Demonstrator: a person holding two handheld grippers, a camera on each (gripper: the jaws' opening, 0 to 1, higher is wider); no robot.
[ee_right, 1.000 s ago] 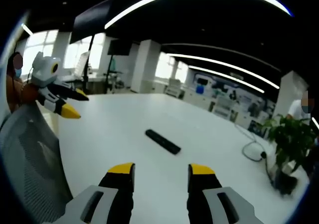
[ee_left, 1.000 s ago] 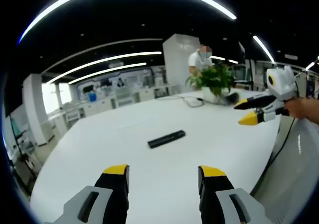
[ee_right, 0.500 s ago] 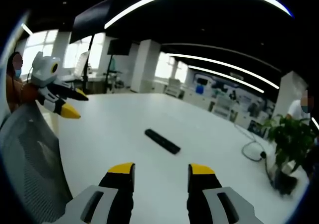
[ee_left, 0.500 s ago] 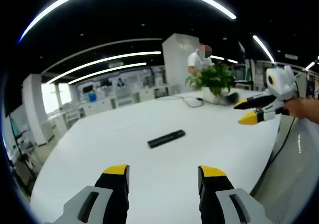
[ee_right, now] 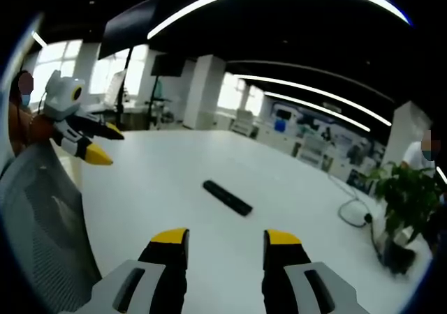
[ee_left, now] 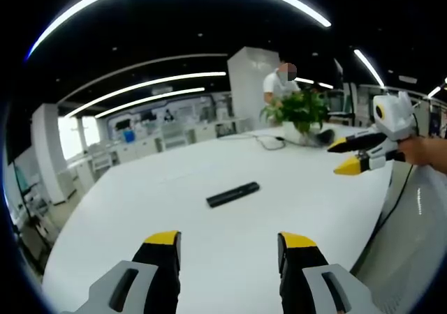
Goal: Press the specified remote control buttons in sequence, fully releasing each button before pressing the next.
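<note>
A slim black remote control lies flat on the white table, well ahead of my left gripper, whose yellow-tipped jaws stand open with nothing between them. In the right gripper view the same remote lies ahead of my right gripper, also open and holding nothing. The right gripper comes into the left gripper view from the right, held above the table's edge. At the left of the right gripper view, the left gripper hangs in the air, apart from the remote.
A potted green plant stands at the table's far end, with a cable beside it; the plant is at the right in the right gripper view. A person stands behind it. A grey mesh chair back is at the left.
</note>
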